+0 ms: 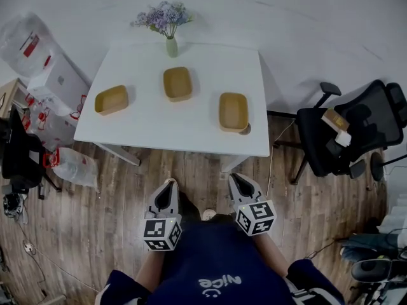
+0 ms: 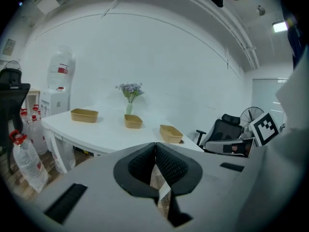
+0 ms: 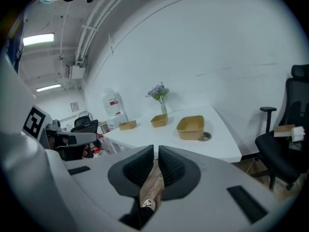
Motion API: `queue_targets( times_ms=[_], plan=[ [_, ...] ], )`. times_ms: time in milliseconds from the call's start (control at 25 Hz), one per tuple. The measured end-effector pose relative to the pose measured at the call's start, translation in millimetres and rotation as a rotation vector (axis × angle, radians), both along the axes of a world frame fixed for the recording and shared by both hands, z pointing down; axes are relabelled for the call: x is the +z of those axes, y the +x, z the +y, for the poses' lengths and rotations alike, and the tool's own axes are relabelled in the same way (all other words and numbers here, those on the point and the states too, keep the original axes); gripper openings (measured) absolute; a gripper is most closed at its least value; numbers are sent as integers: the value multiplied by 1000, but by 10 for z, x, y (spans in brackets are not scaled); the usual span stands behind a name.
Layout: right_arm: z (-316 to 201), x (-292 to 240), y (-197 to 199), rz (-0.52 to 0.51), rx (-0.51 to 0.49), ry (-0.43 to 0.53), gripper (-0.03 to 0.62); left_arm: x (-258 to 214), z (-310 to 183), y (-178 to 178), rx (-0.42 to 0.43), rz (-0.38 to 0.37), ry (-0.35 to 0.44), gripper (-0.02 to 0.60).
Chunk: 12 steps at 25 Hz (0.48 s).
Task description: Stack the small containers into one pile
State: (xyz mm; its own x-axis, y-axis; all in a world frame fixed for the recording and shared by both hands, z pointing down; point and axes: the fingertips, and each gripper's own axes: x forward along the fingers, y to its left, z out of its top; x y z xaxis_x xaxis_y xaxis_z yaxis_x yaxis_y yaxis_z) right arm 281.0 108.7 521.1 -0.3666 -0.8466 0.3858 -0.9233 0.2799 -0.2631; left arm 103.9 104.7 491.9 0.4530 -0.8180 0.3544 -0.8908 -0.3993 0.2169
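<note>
Three small brown tubs are seen on the white table (image 1: 191, 129), and none is stacked yet. The left tub (image 1: 112, 99) is set near the table's left edge. The middle tub (image 1: 177, 83) is set farther back, near the vase (image 1: 172, 46) of flowers. The right tub (image 1: 233, 111) is set near the front right corner. All three are kept well apart, all are the right way up, and nothing is seen inside them. The left claw (image 1: 169, 181) and the right claw (image 1: 233, 176) are held low over the wood floor (image 1: 95, 221), close to the person's body and short of the table. No tub is touched. The left claw's jaws are pressed together with nothing between them. The right claw's jaws are closed too, with only a thin crack left, and nothing is held there either. So the job is judged to be at its very start, with the first reach not yet made. Next, a claw must be brought over the table and opened wide, then closed on one wall of a tub. The right tub looks like a good first pick, since it is nearest the right claw. It must then be lifted and set down straight inside another tub, so that it fits and is not tipped.
</note>
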Motion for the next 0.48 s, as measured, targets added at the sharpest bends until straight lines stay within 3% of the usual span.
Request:
queue_targets(
  times_ms=[480],
  plan=[
    [-1277, -139, -372, 102, 142, -7, 57, -176, -1554, -329, 187, -9, 35, 20]
  ],
)
